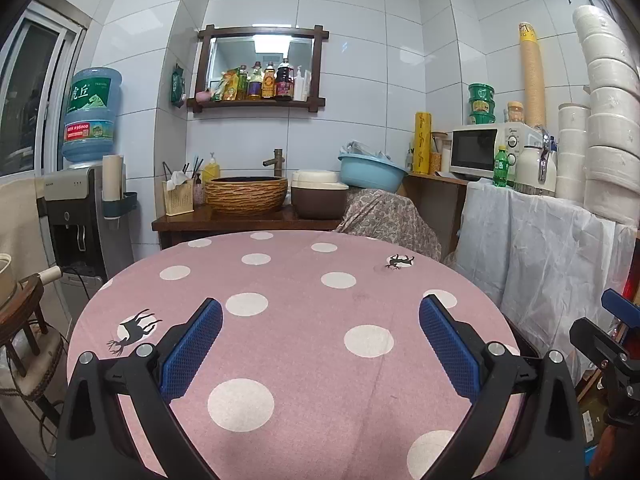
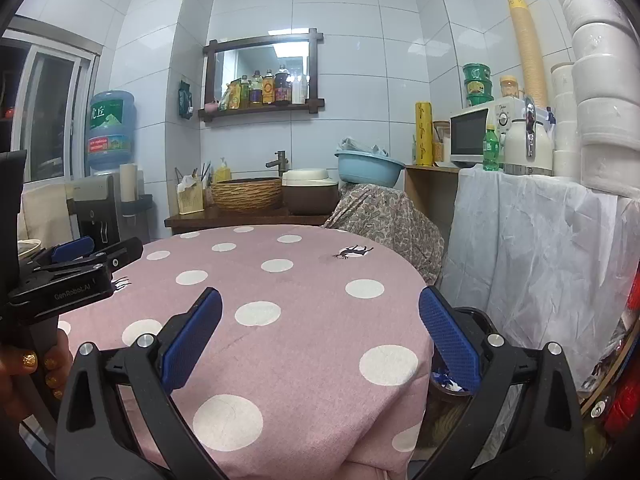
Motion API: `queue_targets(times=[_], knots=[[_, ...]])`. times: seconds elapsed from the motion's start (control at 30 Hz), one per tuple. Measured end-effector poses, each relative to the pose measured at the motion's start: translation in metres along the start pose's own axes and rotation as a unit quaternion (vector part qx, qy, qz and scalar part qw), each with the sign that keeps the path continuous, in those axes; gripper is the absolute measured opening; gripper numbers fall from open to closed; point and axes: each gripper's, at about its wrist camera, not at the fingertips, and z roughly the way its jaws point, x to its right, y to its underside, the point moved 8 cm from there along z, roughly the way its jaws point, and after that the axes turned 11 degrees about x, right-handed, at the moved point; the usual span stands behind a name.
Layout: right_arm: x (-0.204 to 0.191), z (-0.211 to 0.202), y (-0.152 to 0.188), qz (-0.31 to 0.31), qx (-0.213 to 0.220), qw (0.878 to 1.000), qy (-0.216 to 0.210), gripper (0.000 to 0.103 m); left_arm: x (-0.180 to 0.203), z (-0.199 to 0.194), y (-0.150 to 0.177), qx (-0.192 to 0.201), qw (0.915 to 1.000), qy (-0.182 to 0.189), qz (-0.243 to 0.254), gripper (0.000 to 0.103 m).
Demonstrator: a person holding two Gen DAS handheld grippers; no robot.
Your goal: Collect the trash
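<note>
Pink polka-dot cloth covers the round bench (image 1: 304, 344), bare of trash under both spread, empty pairs of blue-padded fingers: left gripper (image 1: 320, 344), right gripper (image 2: 320, 336). Nearest the right gripper, just off the bench's right edge and below, a dark bin (image 2: 448, 384) holds crumpled blue-and-white scraps. Writing: "GenRobot.AI" on the left gripper; farther, "虎丘" on the blue water jug (image 1: 90, 116).

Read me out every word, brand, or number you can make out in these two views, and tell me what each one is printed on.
"GenRobot.AI": side of the left hand-held gripper.
"虎丘": label of the blue water jug.
"Midea": probably, on the microwave, too small to be sure.
Red band on the jug, the shelf bottles, the green soda bottle, the yellow roll and the green tubs: print too small or blurred.
</note>
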Motion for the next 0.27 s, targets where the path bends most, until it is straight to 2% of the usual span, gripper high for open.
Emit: queue_targets(times=[0.27], knots=[[0.0001,0.0022,0.0026,0.004,-0.004,1.000,-0.003,0.097,0.0019,0.0017,0.0009,-0.006,1.0000,0.000,-0.001,0.098]])
